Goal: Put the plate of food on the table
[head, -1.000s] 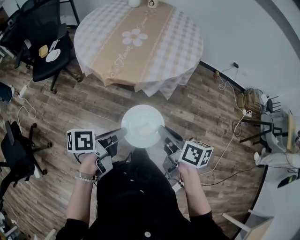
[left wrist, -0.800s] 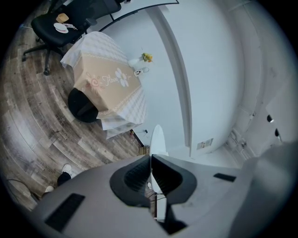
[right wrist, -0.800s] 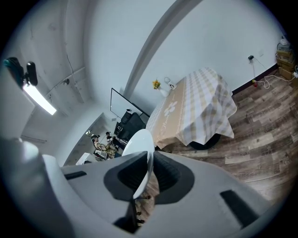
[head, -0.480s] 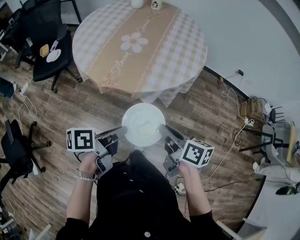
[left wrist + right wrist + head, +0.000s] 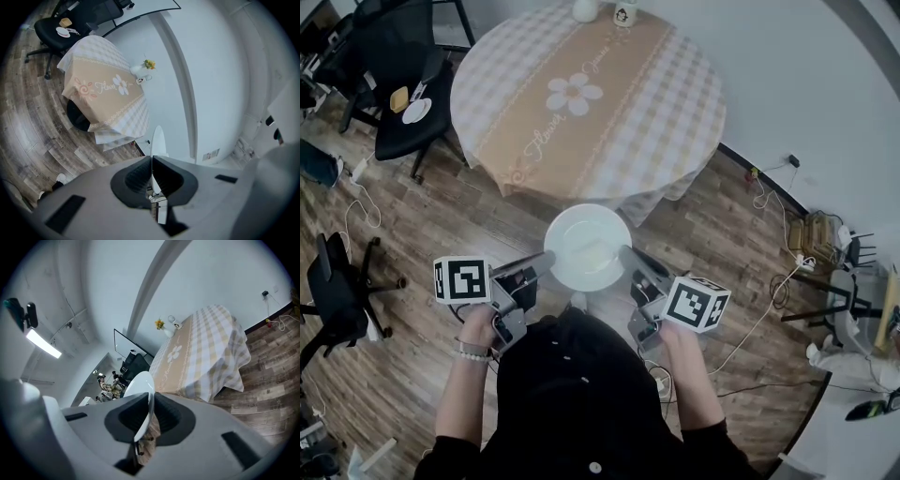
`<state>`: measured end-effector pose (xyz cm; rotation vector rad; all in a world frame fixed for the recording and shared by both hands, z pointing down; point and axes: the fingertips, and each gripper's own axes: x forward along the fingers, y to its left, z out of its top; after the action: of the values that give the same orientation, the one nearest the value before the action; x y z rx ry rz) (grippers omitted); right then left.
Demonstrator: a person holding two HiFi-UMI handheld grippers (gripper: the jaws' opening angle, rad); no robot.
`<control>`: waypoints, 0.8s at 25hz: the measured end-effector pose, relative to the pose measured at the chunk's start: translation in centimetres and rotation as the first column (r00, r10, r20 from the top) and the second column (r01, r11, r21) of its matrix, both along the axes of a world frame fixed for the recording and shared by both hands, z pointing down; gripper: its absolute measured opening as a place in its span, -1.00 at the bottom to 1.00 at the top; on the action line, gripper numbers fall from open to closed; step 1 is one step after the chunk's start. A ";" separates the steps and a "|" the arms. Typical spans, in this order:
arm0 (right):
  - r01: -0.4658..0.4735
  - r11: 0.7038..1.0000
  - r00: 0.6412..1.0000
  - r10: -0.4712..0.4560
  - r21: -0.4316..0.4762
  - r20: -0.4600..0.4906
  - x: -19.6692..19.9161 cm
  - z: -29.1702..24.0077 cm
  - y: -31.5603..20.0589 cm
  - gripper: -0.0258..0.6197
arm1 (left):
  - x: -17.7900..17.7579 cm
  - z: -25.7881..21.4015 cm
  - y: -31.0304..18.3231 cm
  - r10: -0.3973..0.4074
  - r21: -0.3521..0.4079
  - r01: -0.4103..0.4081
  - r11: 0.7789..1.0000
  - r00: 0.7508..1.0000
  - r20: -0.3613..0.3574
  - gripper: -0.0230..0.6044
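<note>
Dark wood-plank flooring runs up to a white wall. Nearest the camera, a person in a black top holds both tools out in front. The left gripper has its jaws pressed together on the left rim of a round white plate. The right gripper pinches the opposite rim the same way. In each gripper view the plate shows edge-on, clamped tight between the dark pads. The plate hangs level in the air over the floor, just short of the near edge of the table. Something pale lies in its middle, too faint to identify.

Beyond stands a round table with a checked cloth and a beige flower runner. A white vase and a small mug sit at its far edge. A black office chair stands off to the left.
</note>
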<state>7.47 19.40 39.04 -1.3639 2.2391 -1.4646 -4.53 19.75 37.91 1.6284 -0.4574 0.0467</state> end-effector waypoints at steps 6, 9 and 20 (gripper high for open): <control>0.004 1.000 1.000 -0.004 0.012 0.006 1.0 -0.4 -0.8 -0.85 | 0.9 -0.2 -0.7 -0.014 0.010 0.014 1.000 1.000 0.008 -0.90; 0.003 1.000 1.000 -0.003 0.014 0.006 1.4 -0.6 -0.8 -0.85 | 1.3 -0.5 -0.7 -0.016 0.019 0.016 1.000 1.000 0.004 -0.90; -0.005 1.000 1.000 0.005 0.013 0.005 1.4 -0.5 -2.4 -0.85 | 1.2 -0.3 -2.4 0.000 0.054 0.000 0.999 1.000 0.009 -0.90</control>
<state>8.91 17.03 38.55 -1.3599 2.2366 -1.4475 -3.31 17.34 37.60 1.6816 -0.4691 0.0418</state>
